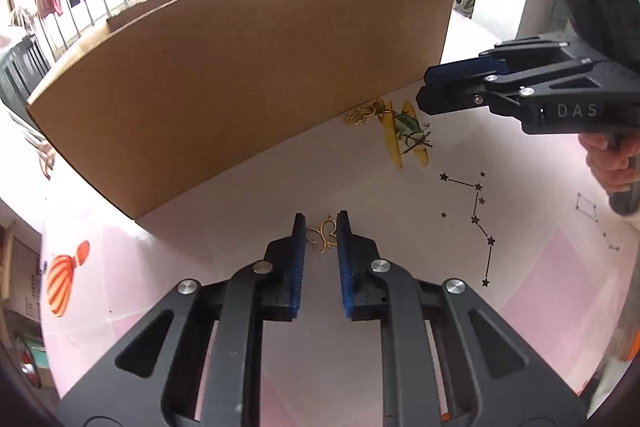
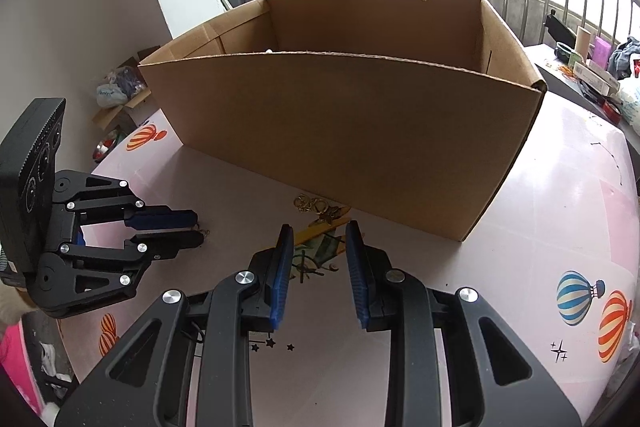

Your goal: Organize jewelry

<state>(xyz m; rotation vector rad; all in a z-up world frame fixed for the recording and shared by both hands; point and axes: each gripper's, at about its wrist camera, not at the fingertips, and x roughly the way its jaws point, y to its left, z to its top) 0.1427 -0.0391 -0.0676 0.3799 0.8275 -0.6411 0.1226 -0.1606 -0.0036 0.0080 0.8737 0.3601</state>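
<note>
Box (image 2: 340, 131) at table's (image 2: 560, 219) back, chain (image 1: 358, 115) at its foot, earrings (image 1: 408, 139) just before, pendant (image 1: 322, 237) nearer, left of them

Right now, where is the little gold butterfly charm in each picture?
Left wrist view: the gold butterfly charm lies on the table, low in the middle, between the open jaws of the left gripper.
Right wrist view: mostly hidden; only a small bit of metal shows at the left gripper tips, far left.
Shared landmark: the cardboard box behind.
</note>
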